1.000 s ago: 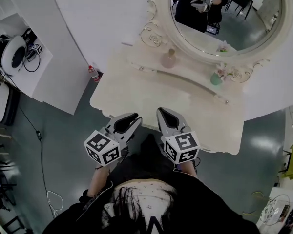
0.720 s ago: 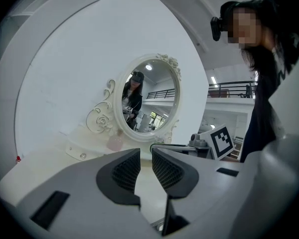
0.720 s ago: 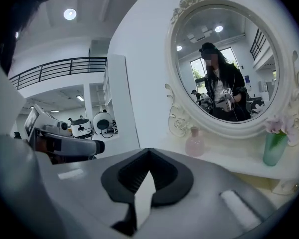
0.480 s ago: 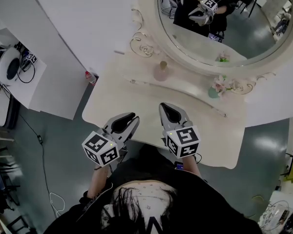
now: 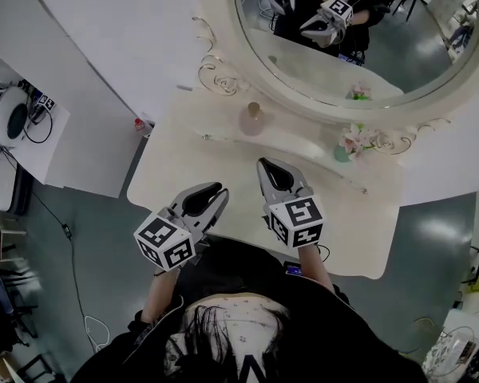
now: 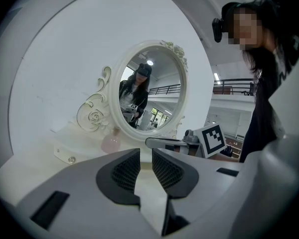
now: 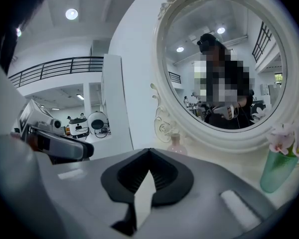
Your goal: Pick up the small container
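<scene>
The small container, a pale pink round bottle (image 5: 252, 120), stands at the back of the cream vanity table (image 5: 180, 162), just below the oval mirror (image 5: 359, 38). It also shows as the pink bottle (image 6: 111, 141) in the left gripper view and the pink bottle (image 7: 177, 144) in the right gripper view. My left gripper (image 5: 213, 193) hovers over the table's front edge, shut and empty. My right gripper (image 5: 272, 168) is a little further in over the tabletop, also shut with nothing in it. Both point toward the mirror, well short of the bottle.
A green vase with pink flowers (image 5: 347, 144) stands at the back right of the table. A white side cabinet (image 5: 56, 146) with cables and a round white device (image 5: 9, 115) is at the left. A small red-capped bottle (image 5: 141, 126) sits on the floor beside it.
The view has come closer to the table and mirror. Both grippers have moved forward, the right one from the front edge to over the tabletop. Both jaws stayed shut.
</scene>
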A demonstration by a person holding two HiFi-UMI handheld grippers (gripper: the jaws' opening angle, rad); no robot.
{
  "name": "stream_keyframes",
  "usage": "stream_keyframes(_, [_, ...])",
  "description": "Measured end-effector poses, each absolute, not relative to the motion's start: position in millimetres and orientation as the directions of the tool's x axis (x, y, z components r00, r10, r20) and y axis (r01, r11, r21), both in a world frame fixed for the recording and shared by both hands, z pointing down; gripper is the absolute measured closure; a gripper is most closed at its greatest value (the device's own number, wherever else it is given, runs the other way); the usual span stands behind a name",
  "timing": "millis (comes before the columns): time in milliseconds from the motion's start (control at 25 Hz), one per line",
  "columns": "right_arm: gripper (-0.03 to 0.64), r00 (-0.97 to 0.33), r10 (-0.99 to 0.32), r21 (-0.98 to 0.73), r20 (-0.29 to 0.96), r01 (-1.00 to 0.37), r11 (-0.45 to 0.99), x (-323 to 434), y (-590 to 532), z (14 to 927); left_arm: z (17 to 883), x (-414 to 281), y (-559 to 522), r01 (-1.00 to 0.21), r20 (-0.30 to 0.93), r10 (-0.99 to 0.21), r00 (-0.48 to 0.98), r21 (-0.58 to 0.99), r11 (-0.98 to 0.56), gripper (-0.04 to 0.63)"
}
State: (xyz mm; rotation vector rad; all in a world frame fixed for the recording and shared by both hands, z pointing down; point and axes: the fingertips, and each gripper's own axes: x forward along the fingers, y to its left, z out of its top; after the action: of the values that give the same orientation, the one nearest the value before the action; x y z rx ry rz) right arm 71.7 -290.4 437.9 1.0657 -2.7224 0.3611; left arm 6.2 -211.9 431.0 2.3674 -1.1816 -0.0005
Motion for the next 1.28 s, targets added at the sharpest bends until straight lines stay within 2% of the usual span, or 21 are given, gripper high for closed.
stream_keyframes(600, [0.604, -0.645, -0.718, -0.109, 0.262, -0.759, 0.642, 59, -350, 435, 430, -11, -241, -0.707, 0.228, -0.685, 0.692, 0.407, -0.578, 0.529])
stream_keyframes(1120, [0.468, -0.513, -0.776, -0.076, 0.366, -0.848, 0.524, 39, -411, 473, 438, -64, -274, -0.671, 0.241, -0.638, 0.731, 0.421, -0.610, 0.529])
stream_keyframes(1280, [0.458, -0.479, -0.779, -0.070, 0.405, -0.866, 0.495, 38, -428, 489, 442, -77, -282, -0.666, 0.246, -0.631, 0.736, 0.429, -0.610, 0.529])
